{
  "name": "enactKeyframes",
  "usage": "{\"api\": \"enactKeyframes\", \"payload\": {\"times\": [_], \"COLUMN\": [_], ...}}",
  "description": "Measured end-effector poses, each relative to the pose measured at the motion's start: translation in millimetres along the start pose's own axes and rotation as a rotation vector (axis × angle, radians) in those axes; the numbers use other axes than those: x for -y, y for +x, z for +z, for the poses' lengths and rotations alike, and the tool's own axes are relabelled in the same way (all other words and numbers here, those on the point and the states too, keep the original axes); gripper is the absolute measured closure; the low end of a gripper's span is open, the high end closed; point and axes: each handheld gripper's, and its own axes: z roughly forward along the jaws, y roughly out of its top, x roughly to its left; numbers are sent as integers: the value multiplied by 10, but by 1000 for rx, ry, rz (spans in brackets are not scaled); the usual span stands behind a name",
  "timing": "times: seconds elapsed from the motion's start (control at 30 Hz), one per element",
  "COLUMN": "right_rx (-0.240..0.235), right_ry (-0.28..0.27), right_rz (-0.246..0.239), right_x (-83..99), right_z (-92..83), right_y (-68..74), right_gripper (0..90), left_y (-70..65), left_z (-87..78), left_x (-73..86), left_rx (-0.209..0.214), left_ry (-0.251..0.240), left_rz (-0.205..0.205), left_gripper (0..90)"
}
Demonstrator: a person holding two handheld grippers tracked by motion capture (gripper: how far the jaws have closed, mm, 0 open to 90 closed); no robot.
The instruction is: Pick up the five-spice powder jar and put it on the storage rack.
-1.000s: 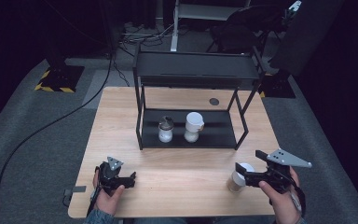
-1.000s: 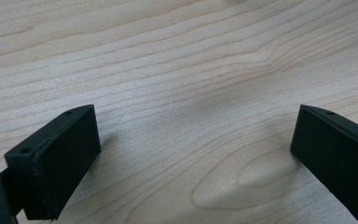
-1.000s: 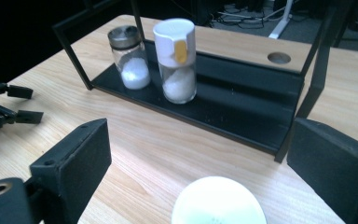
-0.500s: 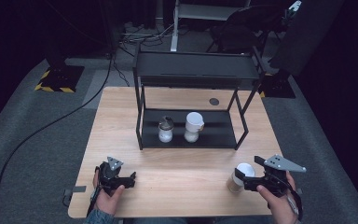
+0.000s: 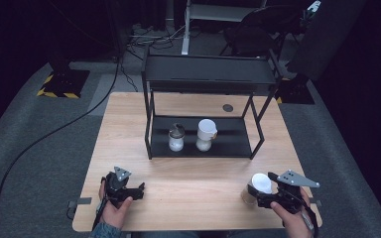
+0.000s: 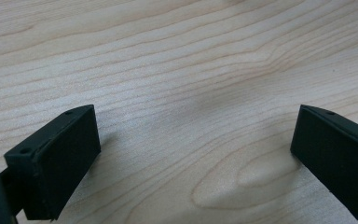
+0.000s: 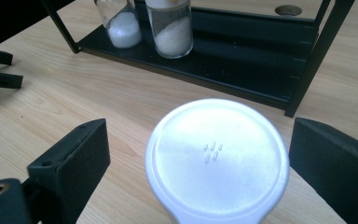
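A jar with a white lid [image 5: 259, 186] stands on the wooden table [image 5: 193, 183] near its front right corner. My right gripper [image 5: 256, 196] is open, one jaw on each side of the jar. In the right gripper view the white lid [image 7: 216, 158] sits between the jaws with a gap on both sides of my right gripper [image 7: 199, 133]. My left gripper [image 5: 139, 191] rests low at the front left, open. In the left gripper view, bare wood lies between the jaws of my left gripper [image 6: 196, 121].
A black two-level rack [image 5: 206, 74] stands mid-table. Its lower shelf [image 7: 242, 51] holds two glass shakers of white grains [image 5: 176, 138] [image 5: 206, 135]. A round hole [image 5: 227, 107] sits in the table behind the rack. Cables run over the grey floor at left.
My right gripper has sunk toward the table, bringing its jaws down around the white-lidded jar. The jar and the left gripper have kept their places.
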Motion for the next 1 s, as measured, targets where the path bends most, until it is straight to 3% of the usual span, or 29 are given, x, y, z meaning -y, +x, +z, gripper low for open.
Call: {"api": "enactKeyframes", "payload": {"times": [0.33, 0.8, 1.0], "right_rx": [9, 45, 57], "right_ry": [27, 61, 77], "right_rz": [-4, -53, -78], "right_x": [114, 170, 153], "right_z": [78, 147, 140], "right_y": [-35, -16, -2], "right_gripper": [82, 286, 303], "left_y": [0, -4, -4], "left_z": [0, -4, -5], "left_x": [0, 6, 6], "left_rx": [0, 0, 0], "left_ry": [0, 0, 0], "left_rz": [0, -5, -4], "left_gripper": [12, 12, 12]}}
